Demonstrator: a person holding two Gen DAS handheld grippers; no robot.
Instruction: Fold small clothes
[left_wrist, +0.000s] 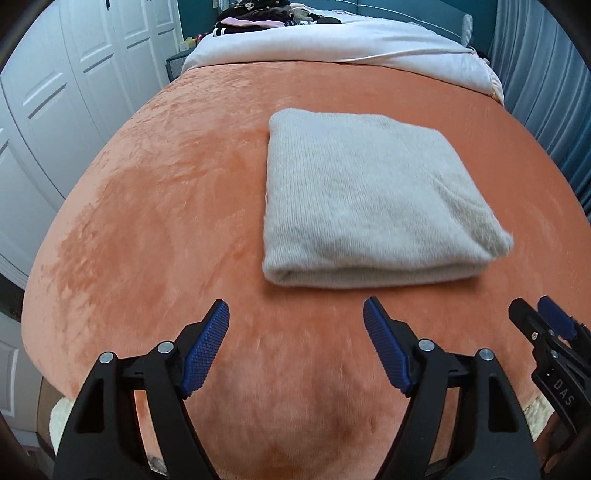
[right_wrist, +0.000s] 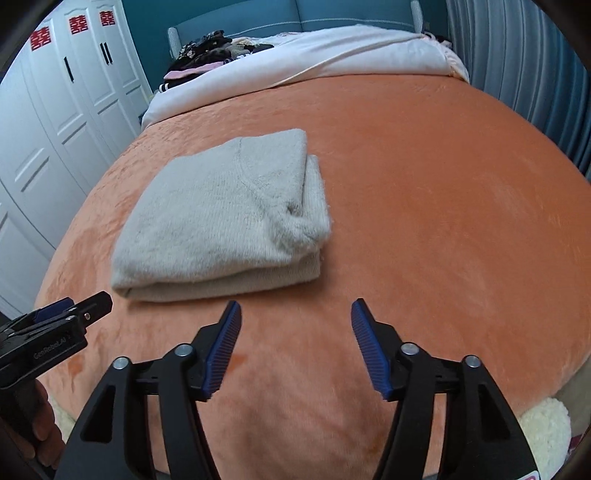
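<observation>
Grey knit sweater (left_wrist: 373, 199) lies folded into a thick rectangle on the orange blanket (left_wrist: 166, 206), fold edge facing the grippers, layers stacked flat. In the right wrist view the same sweater (right_wrist: 221, 218) shows a seam curve on top and a bunched corner at its near right.

Left gripper (left_wrist: 295, 343): jaws released, spread wide, nothing betw. them; sweater sits just ahead of and slightly right of the gap, not touching the pads. Right gripper (right_wrist: 295, 343): jaws also released and empty, sweater ahead and to the left of its gap, apart from the tips. Each gripper shows at the edge of the other's view: right one (left_wrist: 550, 325) at the far right of the left cam, left one (right_wrist: 70, 314) at the far left of the right cam; both low, over bare blanket.

Beyond the sweater, far from the jaws: white sheet (left_wrist: 332, 44) across the bed, w/ a pile of dark clothes (right_wrist: 218, 48) on it. White wardrobe doors (right_wrist: 55, 129) to the left, grey curtain (right_wrist: 517, 66) to the right.
</observation>
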